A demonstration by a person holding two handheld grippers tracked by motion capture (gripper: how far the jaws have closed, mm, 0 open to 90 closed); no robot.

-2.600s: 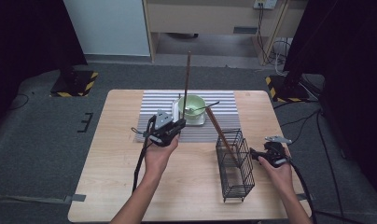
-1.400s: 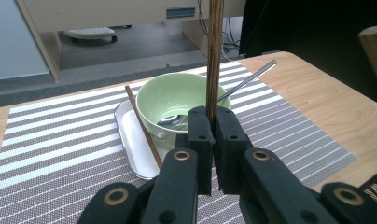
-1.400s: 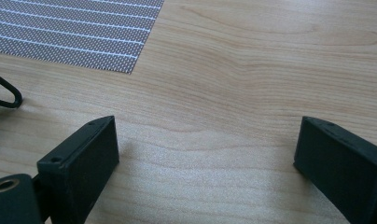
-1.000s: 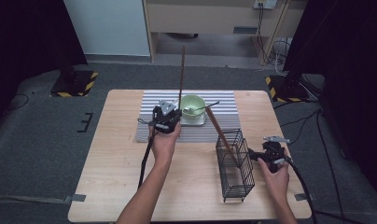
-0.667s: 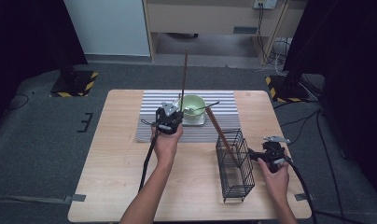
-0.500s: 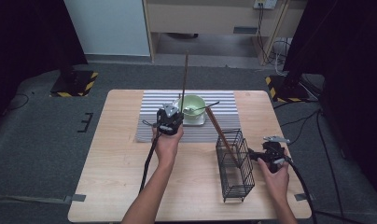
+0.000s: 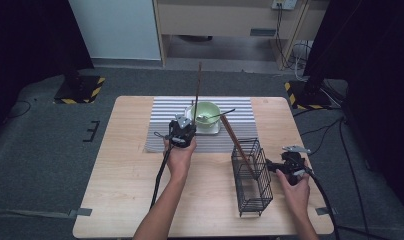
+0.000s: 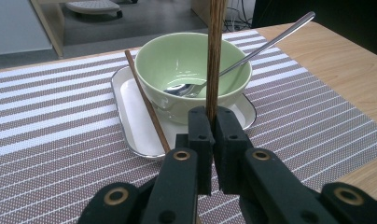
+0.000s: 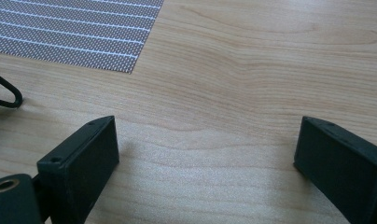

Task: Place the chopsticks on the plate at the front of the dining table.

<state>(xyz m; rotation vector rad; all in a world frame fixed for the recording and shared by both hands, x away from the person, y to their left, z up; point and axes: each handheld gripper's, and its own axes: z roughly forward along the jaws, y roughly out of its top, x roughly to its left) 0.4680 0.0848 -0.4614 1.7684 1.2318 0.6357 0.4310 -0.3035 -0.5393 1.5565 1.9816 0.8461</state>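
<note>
We see the bowl (image 7: 206, 113) on a tray (image 8: 130, 105) on the placemat (image 7: 160, 131), spoon (image 8: 252, 53) inside, a chopstick (image 8: 147, 105) beside it; wire basket (image 7: 252, 176) nearer right.

One desk (image 7: 120, 200). One striped mat (image 7: 165, 135). One white tray (image 8: 130, 116). One green bowl (image 8: 177, 60). One metal spoon (image 8: 270, 39). One black wire basket (image 7: 252, 180). Three brown chopsticks: one upright in the left tongs (image 8: 213, 122), one lying on the tray (image 8: 147, 105), one leaning in the basket (image 7: 237, 142). Two tongs, left and right (image 9: 205, 163).
</note>
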